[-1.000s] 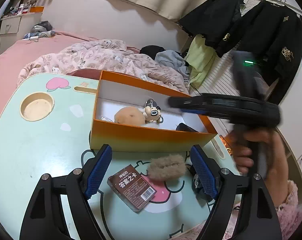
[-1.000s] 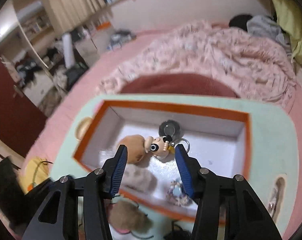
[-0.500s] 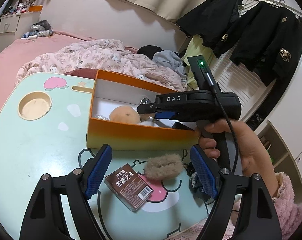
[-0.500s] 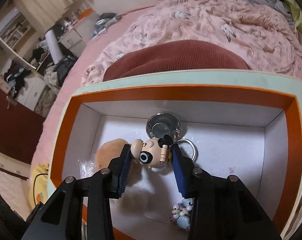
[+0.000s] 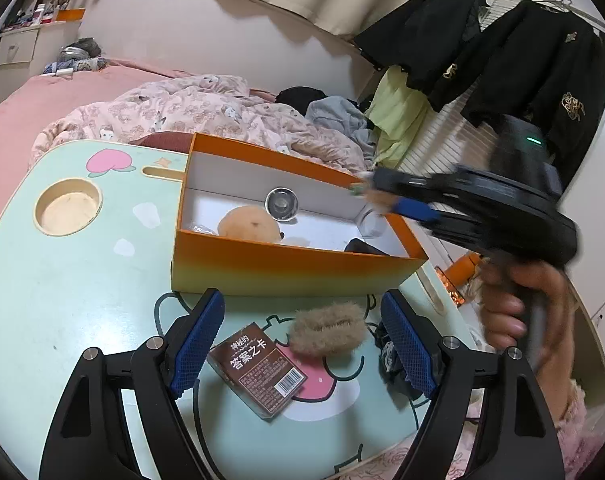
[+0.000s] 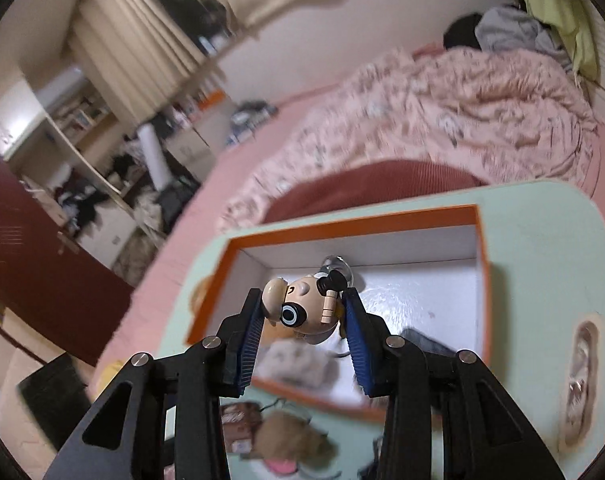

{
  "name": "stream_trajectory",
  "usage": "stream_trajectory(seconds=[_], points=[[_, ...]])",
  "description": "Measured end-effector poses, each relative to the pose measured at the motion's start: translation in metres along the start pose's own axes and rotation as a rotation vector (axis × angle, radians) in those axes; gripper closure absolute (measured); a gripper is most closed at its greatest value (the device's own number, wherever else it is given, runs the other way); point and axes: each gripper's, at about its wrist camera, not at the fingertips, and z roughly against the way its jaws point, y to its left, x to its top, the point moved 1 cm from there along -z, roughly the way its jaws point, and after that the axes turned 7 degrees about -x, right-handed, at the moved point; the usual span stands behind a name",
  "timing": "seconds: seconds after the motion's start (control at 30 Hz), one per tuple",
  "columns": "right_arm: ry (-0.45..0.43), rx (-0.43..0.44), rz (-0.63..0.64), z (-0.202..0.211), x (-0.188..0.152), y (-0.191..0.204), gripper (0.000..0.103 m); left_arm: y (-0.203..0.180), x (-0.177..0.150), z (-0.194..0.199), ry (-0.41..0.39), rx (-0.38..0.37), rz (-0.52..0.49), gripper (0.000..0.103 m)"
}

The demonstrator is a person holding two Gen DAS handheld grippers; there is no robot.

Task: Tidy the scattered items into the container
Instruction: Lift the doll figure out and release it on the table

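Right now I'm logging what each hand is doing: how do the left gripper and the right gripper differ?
The left gripper is open and empty; the right gripper is shut on a cartoon figure keychain. The left hangs low over the table, above a brown card pack; the right is over the orange box. Both have blue pads.
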Motion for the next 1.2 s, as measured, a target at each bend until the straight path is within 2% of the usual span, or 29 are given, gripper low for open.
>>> stream_trajectory(seconds=[0.13, 0.3, 0.7, 0.83, 0.97, 1.13, 1.2], points=[[0.016, 0.053, 0.007, 0.027, -0.031, -0.004, 0.065, 0.000, 0.000, 0.000, 0.001, 0.002, 0.001, 0.023], [0.101, 0.101, -0.051, 0.027, -0.070, -0.022, 0.065, 0.001, -0.001, -0.001, 0.009, 0.002, 0.006, 0.023], [0.155, 0.060, -0.114, -0.004, -0.087, -0.047, 0.064, 0.000, 0.000, -0.003, 0.015, 0.012, 0.001, 0.023], [0.149, 0.057, -0.128, -0.003, -0.087, -0.050, 0.061, 0.000, 0.002, -0.003, 0.023, 0.015, 0.003, 0.023], [0.106, 0.017, -0.109, 0.005, -0.084, -0.048, 0.042, -0.005, 0.012, -0.004, 0.052, 0.028, -0.024, 0.023], [-0.013, -0.037, -0.045, 0.027, -0.083, -0.036, 0.042, -0.025, 0.048, -0.010, 0.072, 0.096, -0.085, 0.023], [-0.051, -0.034, -0.040, 0.034, -0.083, -0.034, 0.042, -0.033, 0.066, -0.025, 0.114, 0.134, -0.122, 0.023]])
